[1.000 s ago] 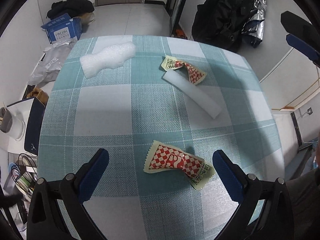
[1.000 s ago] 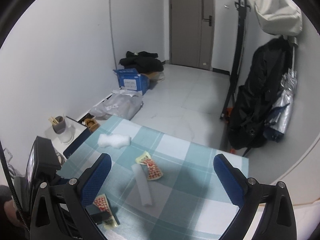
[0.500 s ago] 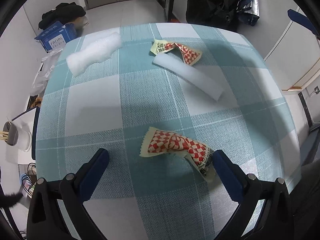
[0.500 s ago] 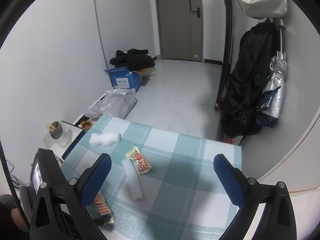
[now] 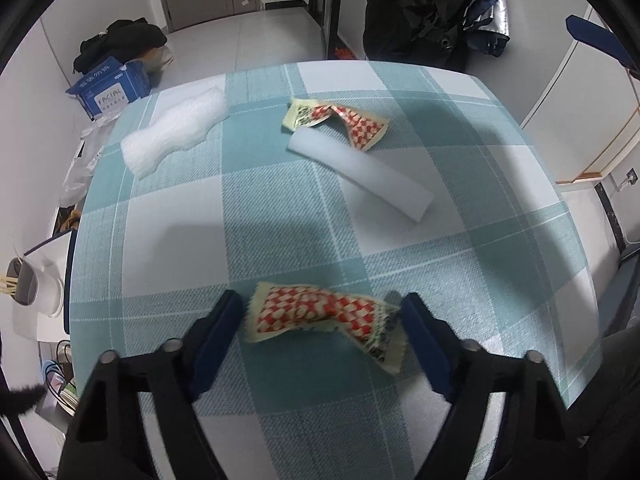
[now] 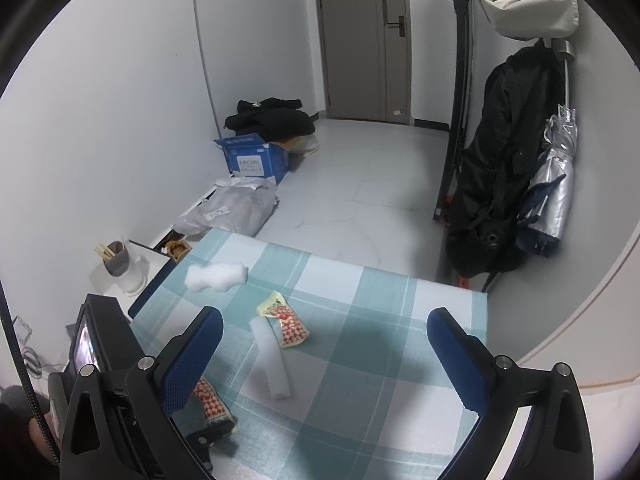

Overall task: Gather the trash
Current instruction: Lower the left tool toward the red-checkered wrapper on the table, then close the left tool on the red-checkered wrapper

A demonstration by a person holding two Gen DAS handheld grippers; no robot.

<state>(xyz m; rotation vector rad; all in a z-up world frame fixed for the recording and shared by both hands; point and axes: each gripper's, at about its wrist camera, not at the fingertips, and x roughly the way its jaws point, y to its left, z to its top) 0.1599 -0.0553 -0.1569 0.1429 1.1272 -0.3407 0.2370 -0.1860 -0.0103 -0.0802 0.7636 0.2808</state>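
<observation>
Left wrist view looks down on a table (image 5: 168, 216) covered in a teal and white check cloth. The left gripper (image 5: 322, 322) has its jaws spread to either side of a red and white checked wrapper (image 5: 324, 316) lying at the near edge; the blue fingers (image 5: 224, 320) sit just beside the wrapper's two ends, and whether they touch it cannot be told. The wrapper is slightly blurred, its right end curled so the print there is hard to read. Farther off lie a white foam strip (image 5: 362, 174), a second wrapper (image 5: 340, 120) touching the strip's far end, and a lump of white foam (image 5: 176, 132) at the far left. Part of the right gripper shows at the upper right, cut off by the frame.

Right wrist view, from higher up, shows the right gripper (image 6: 324, 354) hanging over the table with jaws spread wide and nothing between them. Its left finger (image 6: 192, 356) hides part of the near wrapper (image 6: 210, 400). The foam strip (image 6: 270, 360), second wrapper (image 6: 284, 320) and foam lump (image 6: 216, 276) lie beyond. The left gripper's body shows only partly at the lower left
</observation>
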